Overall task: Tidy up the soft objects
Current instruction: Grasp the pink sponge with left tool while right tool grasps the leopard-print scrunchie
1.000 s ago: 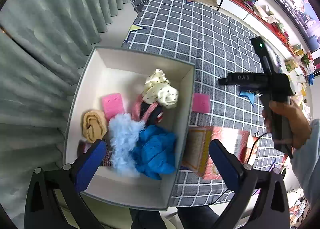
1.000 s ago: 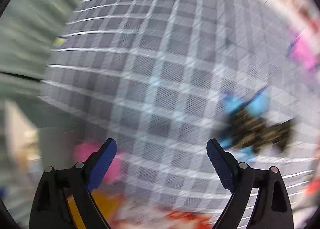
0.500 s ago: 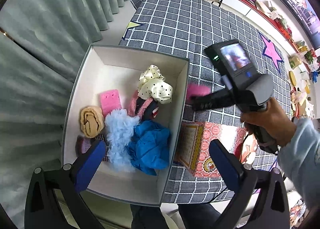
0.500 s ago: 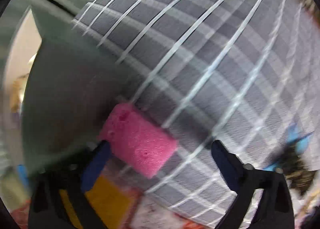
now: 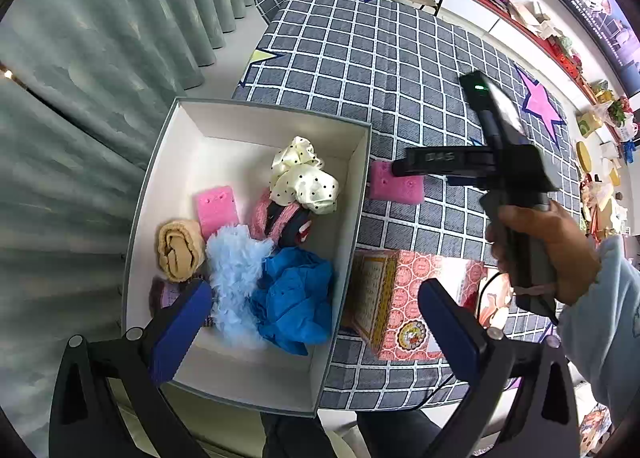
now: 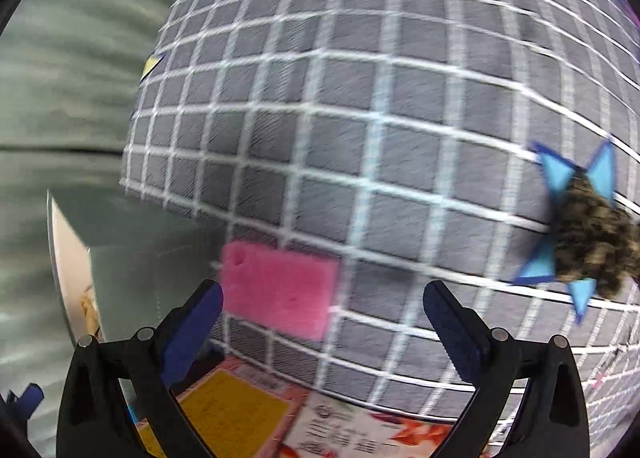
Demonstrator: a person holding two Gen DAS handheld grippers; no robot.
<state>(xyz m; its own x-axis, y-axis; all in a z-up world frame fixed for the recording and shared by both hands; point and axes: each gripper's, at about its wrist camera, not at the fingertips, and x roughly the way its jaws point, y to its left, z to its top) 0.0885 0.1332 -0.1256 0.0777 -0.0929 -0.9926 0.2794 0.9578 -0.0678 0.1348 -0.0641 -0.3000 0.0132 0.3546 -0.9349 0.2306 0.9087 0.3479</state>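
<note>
A white open box (image 5: 224, 122) holds several soft things: a cream polka-dot scrunchie (image 5: 304, 178), a pink sponge (image 5: 216, 206), a tan roll (image 5: 178, 250), light-blue fluff (image 5: 236, 270) and blue cloth (image 5: 296, 294). Another pink sponge (image 5: 396, 188) (image 6: 280, 290) lies on the checked tablecloth just outside the box's right wall. My right gripper (image 6: 320, 318) is open and empty, hovering over that sponge; it also shows in the left wrist view (image 5: 404, 166). My left gripper (image 5: 308, 322) is open and empty above the box's near end.
A red and yellow patterned carton (image 5: 404, 310) (image 6: 256, 418) lies on the table near the front edge, right of the box. A mottled brown soft thing (image 6: 596, 238) sits on a blue star at right. Curtains (image 5: 80, 58) hang left of the box.
My right gripper has pulled back and turned, so the pink sponge outside the box sits farther ahead of it. My left gripper has stayed above the box and the view has shifted slightly.
</note>
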